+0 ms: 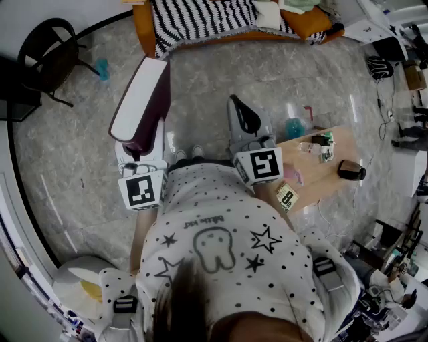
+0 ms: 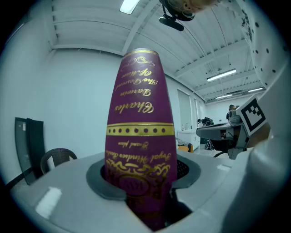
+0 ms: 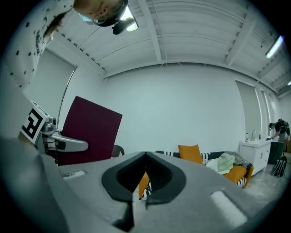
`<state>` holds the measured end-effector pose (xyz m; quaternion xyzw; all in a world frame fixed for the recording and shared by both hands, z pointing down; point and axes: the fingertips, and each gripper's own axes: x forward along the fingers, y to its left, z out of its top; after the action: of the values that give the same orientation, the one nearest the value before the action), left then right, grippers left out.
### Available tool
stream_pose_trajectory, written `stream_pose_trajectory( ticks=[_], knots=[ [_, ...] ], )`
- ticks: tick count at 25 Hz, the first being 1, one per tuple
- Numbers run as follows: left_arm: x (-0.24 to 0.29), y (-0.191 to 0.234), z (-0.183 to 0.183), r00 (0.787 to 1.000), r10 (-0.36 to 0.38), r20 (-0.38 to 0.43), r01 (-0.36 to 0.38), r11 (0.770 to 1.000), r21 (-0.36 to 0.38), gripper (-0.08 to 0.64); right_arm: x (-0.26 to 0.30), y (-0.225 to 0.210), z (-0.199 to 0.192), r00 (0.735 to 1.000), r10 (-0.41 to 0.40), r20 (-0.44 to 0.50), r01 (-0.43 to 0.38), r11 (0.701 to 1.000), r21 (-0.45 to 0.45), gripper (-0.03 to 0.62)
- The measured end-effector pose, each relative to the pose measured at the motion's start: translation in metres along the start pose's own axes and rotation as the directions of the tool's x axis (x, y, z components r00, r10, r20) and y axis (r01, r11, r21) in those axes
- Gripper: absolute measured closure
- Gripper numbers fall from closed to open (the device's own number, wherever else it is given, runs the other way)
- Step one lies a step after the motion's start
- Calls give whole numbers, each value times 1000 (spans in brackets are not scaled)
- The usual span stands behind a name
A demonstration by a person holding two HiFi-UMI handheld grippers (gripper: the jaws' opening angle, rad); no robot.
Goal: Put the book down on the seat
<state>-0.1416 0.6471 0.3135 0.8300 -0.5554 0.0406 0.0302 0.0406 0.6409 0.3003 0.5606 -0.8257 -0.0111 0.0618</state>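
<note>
A maroon book (image 1: 140, 100) with white page edges stands clamped in my left gripper (image 1: 137, 157), held out over the floor in front of me. In the left gripper view its spine (image 2: 138, 136), maroon with gold lettering, rises straight up between the jaws of the left gripper (image 2: 141, 182), whose pads press on it. My right gripper (image 1: 244, 123) is level beside it on the right, shut with nothing in it. In the right gripper view the right gripper (image 3: 144, 175) has its jaws together, and the book's cover (image 3: 88, 132) shows at the left. The striped seat (image 1: 200, 20) lies ahead.
An orange cushion (image 3: 190, 154) and a pile of light cloth (image 3: 225, 162) lie on the sofa. A black chair (image 1: 50, 53) stands at the far left. A low wooden table (image 1: 321, 163) with small items is at my right. Desks and cables crowd the right edge.
</note>
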Motion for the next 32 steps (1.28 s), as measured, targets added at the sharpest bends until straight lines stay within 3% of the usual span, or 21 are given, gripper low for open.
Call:
stream_pose_trajectory(
  ticks=[9, 21, 29, 32],
  knots=[
    [-3, 4, -2, 1000, 19, -12, -19, 1000, -17, 328, 4, 7, -6, 1000, 23, -18, -22, 1000, 6, 592],
    [1, 0, -6, 1000, -20, -22, 20, 1000, -12, 329, 5, 11, -7, 999, 30, -31, -30, 999, -16, 592],
    [35, -35, -6, 999, -35, -31, 35, 999, 12, 328, -9, -27, -5, 999, 35, 9, -35, 999, 17, 592],
    [39, -38, -8, 999, -30, -27, 30, 999, -17, 328, -14, -35, -10, 999, 36, -11, -36, 999, 27, 591]
  ],
)
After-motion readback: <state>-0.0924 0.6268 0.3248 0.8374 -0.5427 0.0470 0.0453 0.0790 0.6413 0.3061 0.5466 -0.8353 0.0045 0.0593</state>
